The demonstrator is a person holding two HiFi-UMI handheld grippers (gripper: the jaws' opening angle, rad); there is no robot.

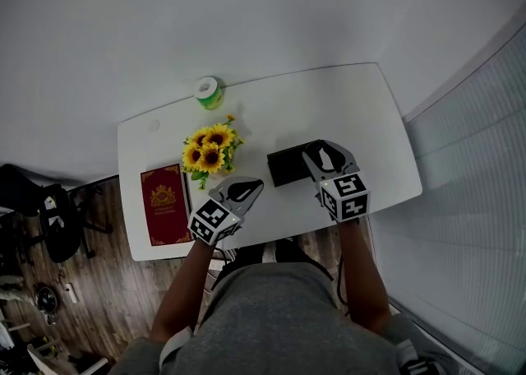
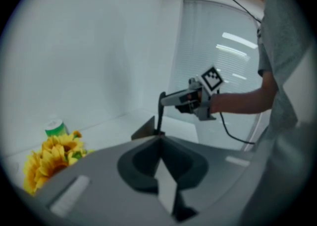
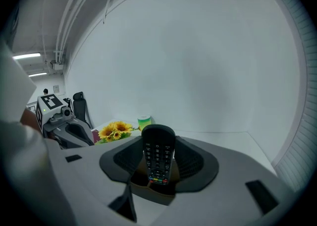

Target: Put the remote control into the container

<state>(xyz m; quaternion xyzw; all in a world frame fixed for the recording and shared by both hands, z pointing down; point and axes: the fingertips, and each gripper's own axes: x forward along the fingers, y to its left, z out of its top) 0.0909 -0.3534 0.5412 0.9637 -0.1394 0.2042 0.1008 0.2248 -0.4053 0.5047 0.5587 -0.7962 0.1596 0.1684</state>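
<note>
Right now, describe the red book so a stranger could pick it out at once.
On the white table, go to the end at the head view's left. The book lies flat there beside the sunflowers. It is the only red thing, with a gold emblem on its cover.

White table's got a green roll, sunflowers, a red book and a black container on it.
</note>
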